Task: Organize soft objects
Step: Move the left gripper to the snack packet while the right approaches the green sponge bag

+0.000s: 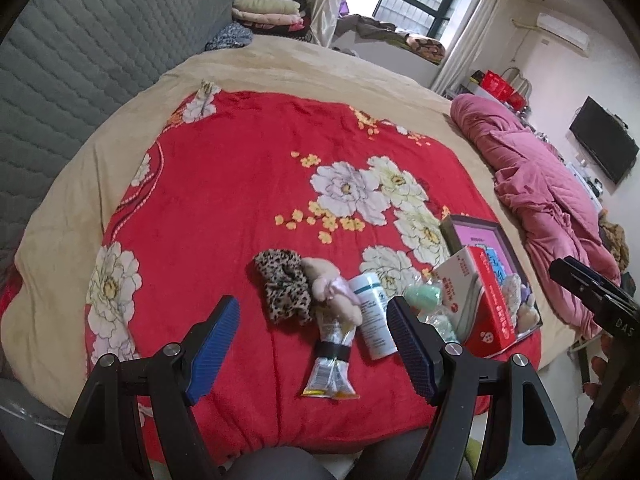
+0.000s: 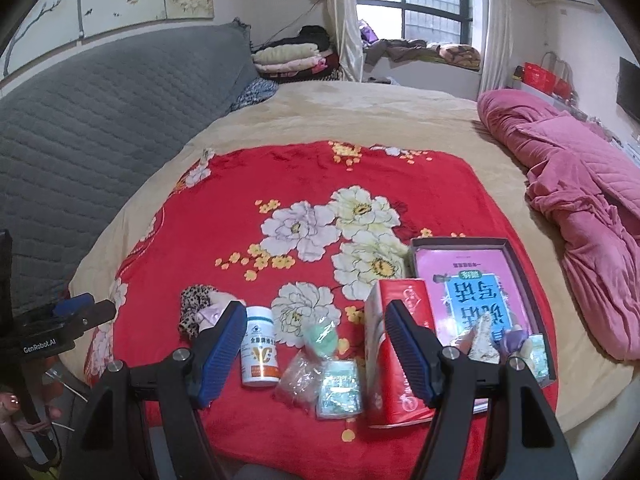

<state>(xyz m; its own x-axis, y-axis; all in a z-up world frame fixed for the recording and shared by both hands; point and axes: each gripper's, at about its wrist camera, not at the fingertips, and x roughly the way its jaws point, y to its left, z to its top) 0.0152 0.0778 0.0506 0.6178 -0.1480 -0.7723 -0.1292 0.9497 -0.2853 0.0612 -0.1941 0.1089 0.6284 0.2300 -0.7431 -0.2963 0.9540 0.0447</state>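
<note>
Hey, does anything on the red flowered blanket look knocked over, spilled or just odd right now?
Nothing is spilled. The white pill bottle lies on its side instead of standing, beside the leopard scrunchie. The red carton is propped at a tilt against the shallow box tray. Hard packages sit mixed in with the soft items.

Soft daylight from the window [image 2: 416, 4] way past my fingers [image 2: 224, 348], no harsh shadows. Heavy fisheye bend, dark corners, slightly soft.
</note>
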